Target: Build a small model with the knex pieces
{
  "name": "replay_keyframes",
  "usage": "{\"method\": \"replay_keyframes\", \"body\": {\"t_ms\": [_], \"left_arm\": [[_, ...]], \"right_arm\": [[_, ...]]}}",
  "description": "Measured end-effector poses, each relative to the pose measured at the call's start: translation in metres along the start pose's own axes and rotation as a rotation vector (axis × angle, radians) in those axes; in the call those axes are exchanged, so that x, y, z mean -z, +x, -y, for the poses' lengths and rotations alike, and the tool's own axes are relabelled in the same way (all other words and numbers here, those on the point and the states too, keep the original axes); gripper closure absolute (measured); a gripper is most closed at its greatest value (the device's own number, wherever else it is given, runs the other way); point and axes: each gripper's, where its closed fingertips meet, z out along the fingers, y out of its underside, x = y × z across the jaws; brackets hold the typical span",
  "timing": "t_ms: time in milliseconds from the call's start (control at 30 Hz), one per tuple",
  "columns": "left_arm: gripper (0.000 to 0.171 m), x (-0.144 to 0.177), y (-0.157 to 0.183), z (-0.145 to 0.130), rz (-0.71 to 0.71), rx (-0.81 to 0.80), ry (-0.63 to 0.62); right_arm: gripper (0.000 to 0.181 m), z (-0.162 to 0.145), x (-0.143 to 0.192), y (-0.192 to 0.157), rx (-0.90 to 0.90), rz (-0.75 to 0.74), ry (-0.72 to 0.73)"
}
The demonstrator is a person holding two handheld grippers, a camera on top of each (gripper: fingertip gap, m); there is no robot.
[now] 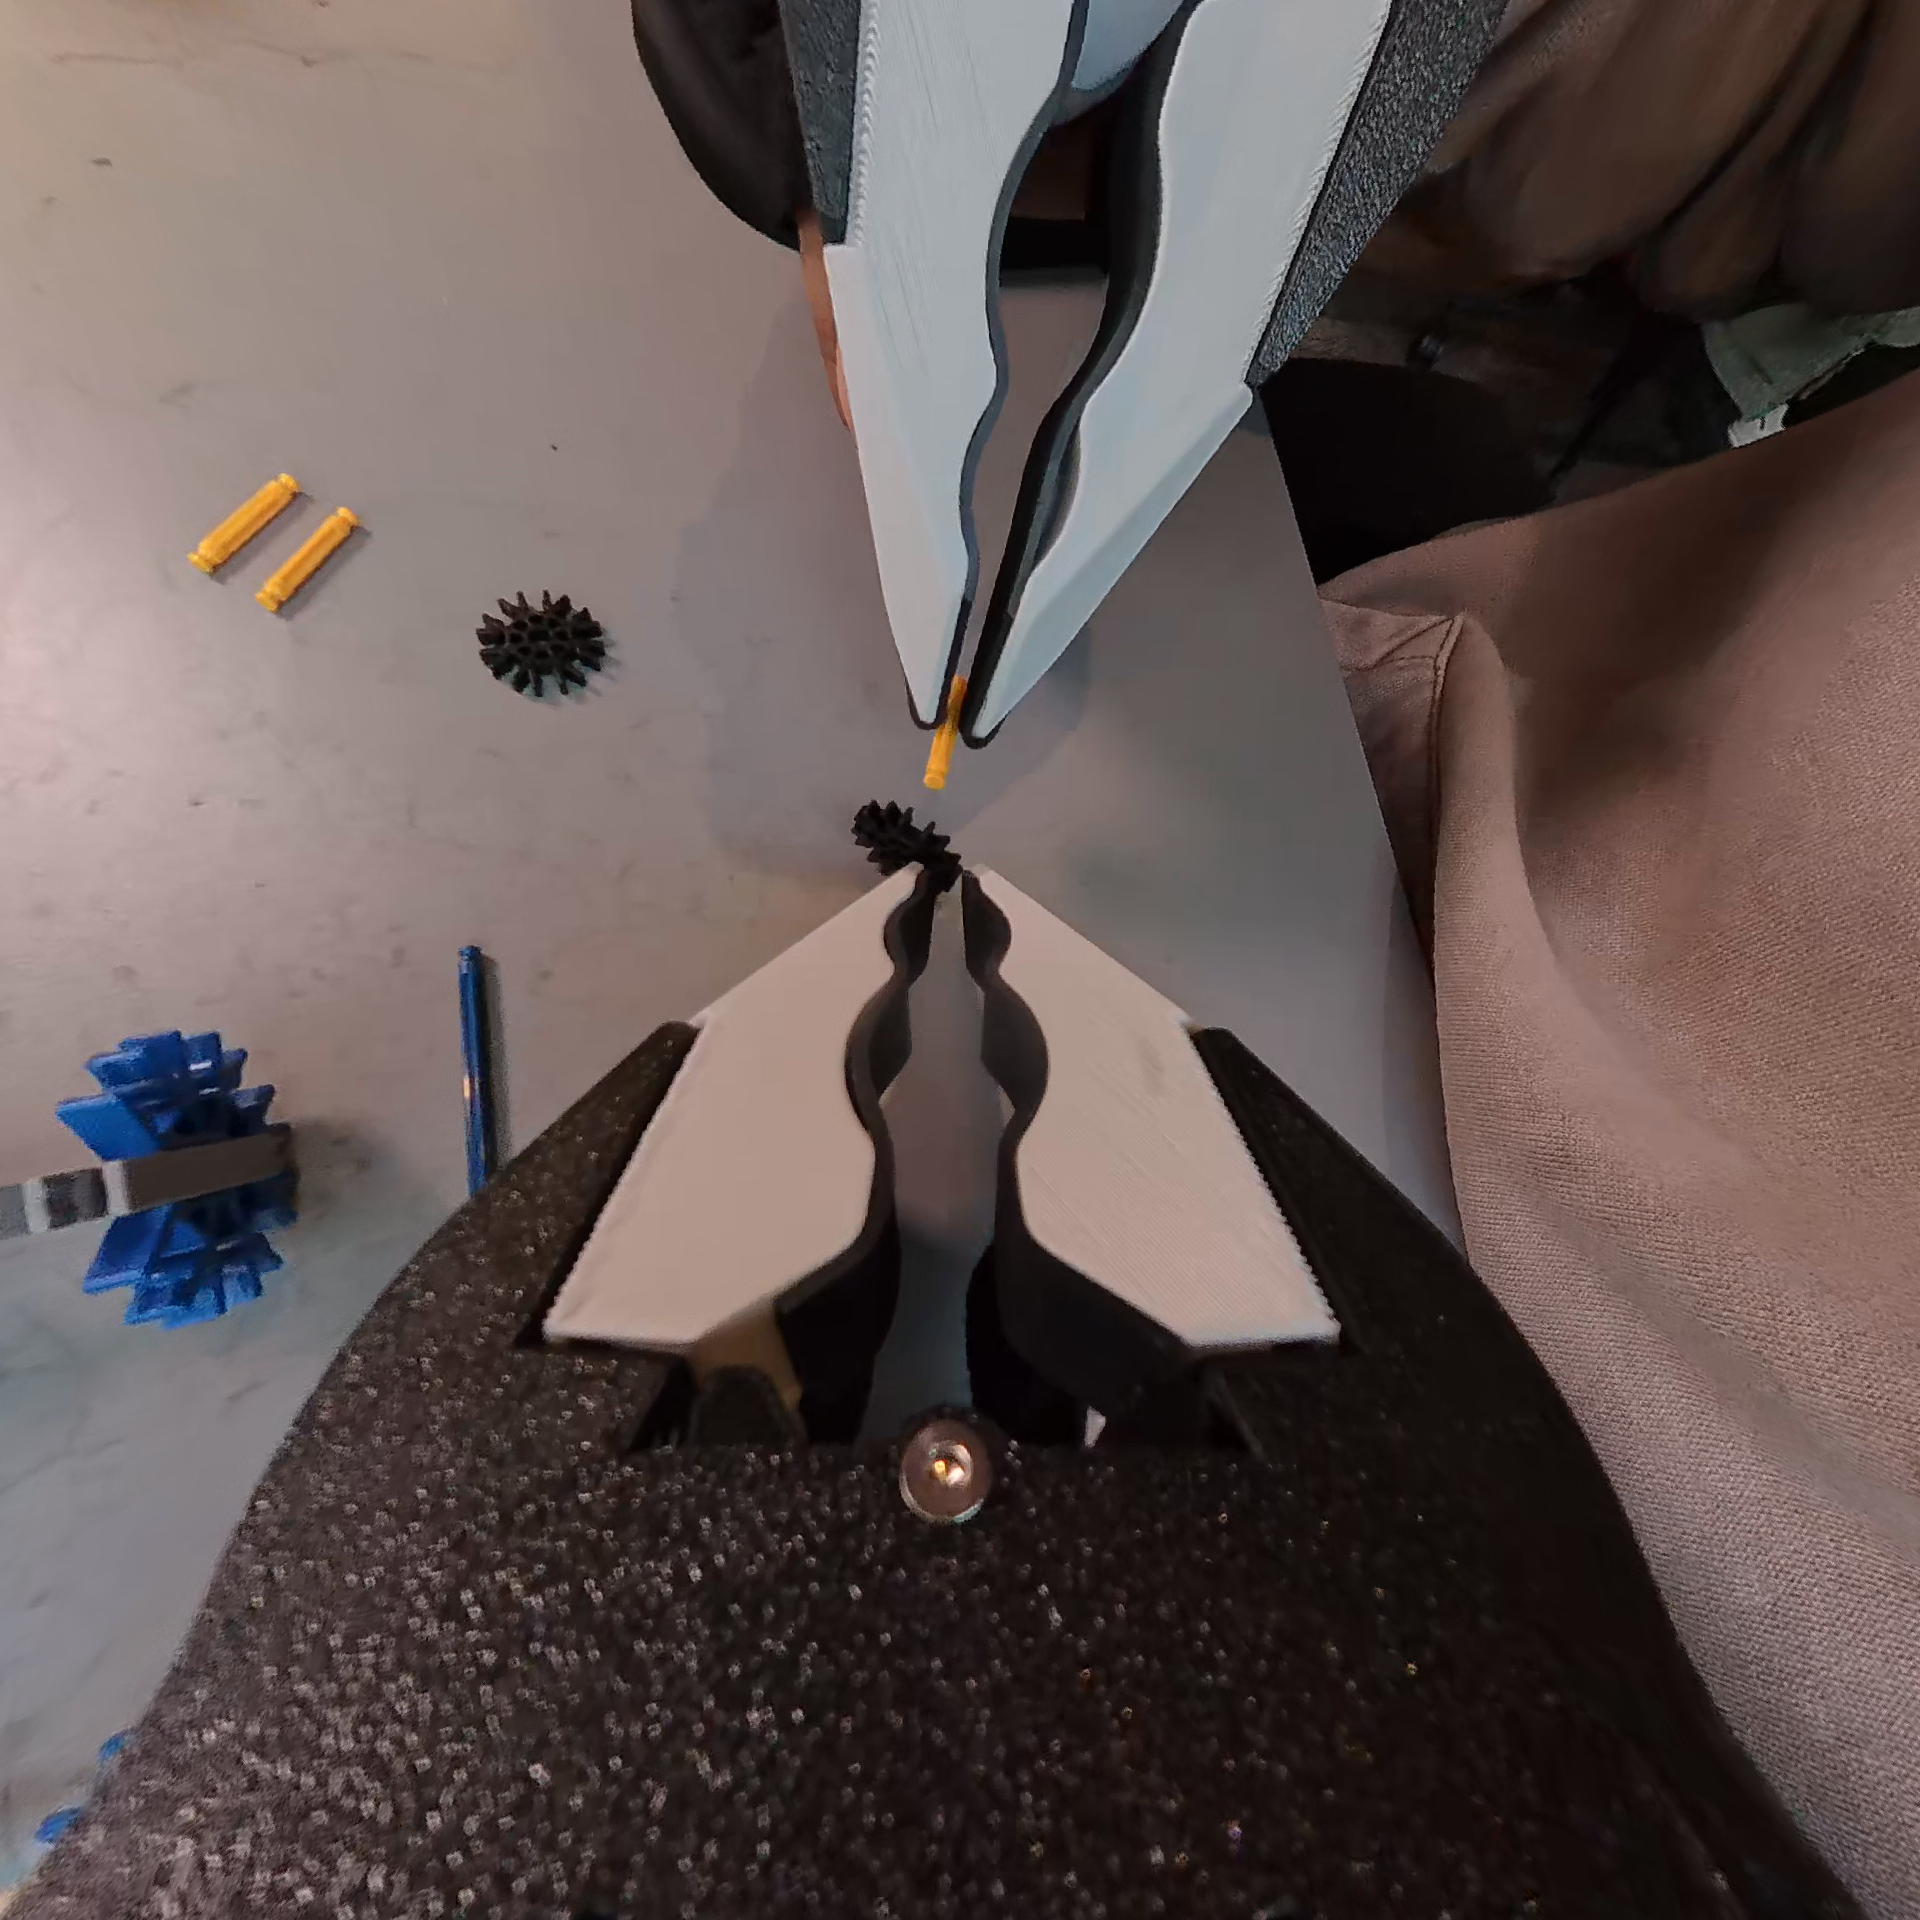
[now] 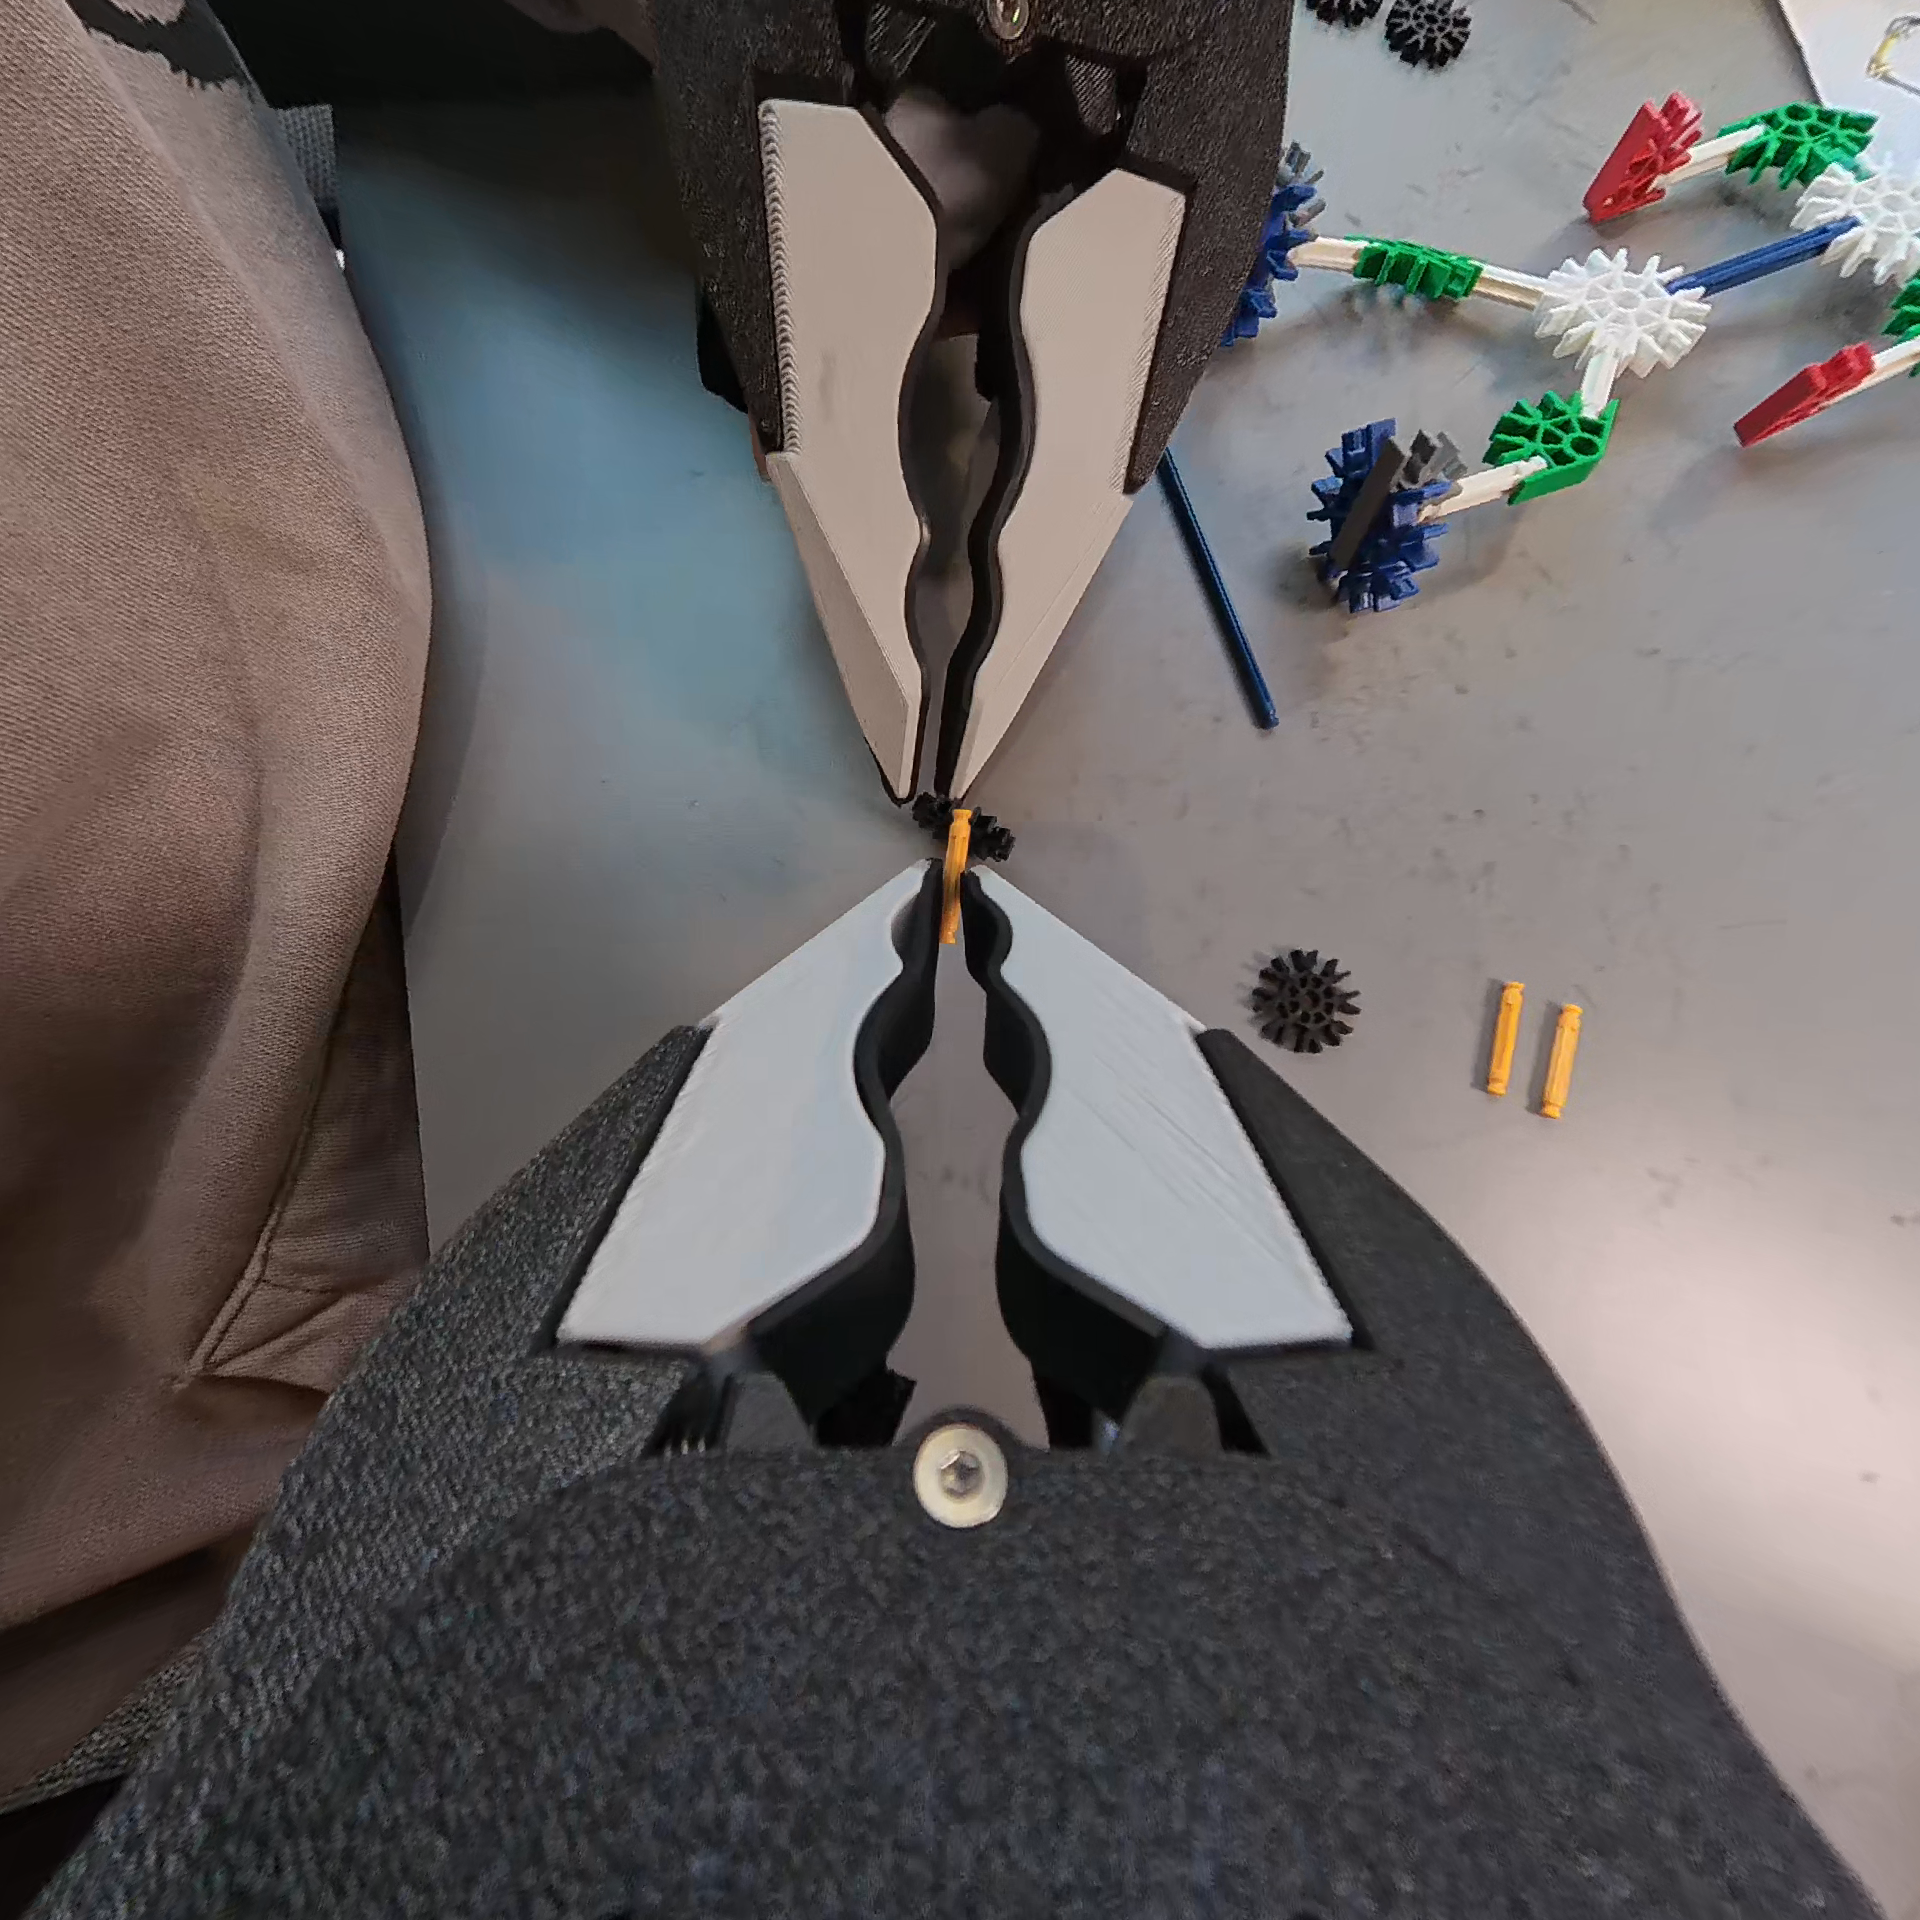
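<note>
Left hand-held gripper (image 1: 940, 881) clamped black connector (image 1: 902, 844). Right hand-held gripper (image 2: 948, 878) clamped yellow rod (image 2: 953, 873); rod tip just beside connector, above counter (image 1: 416, 312).

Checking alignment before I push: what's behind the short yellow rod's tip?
Behind the short yellow rod in the right wrist view sits the small black spiked connector, pinched by the left gripper. The rod covers its centre.

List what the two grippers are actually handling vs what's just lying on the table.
In hand:
- left gripper, shut on black toothed connector
- right gripper, shut on yellow rod

Lying about:
- two yellow rods
- loose black connector
- blue rod
- coloured rod-and-connector assembly
</note>
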Motion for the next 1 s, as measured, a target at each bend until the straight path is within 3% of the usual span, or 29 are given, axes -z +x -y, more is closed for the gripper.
{"method": "replay_keyframes", "body": {"t_ms": [800, 1000], "left_arm": [[0.168, -0.004, -0.001, -0.002, 0.032, -0.006, -0.018], [0.151, -0.011, -0.002, 0.007, 0.066, 0.01, -0.001]], "right_arm": [[0.179, -0.012, 0.004, 0.002, -0.031, -0.023, -0.033], [0.179, -0.04, 0.015, 0.003, -0.092, -0.055, -0.099]]}}
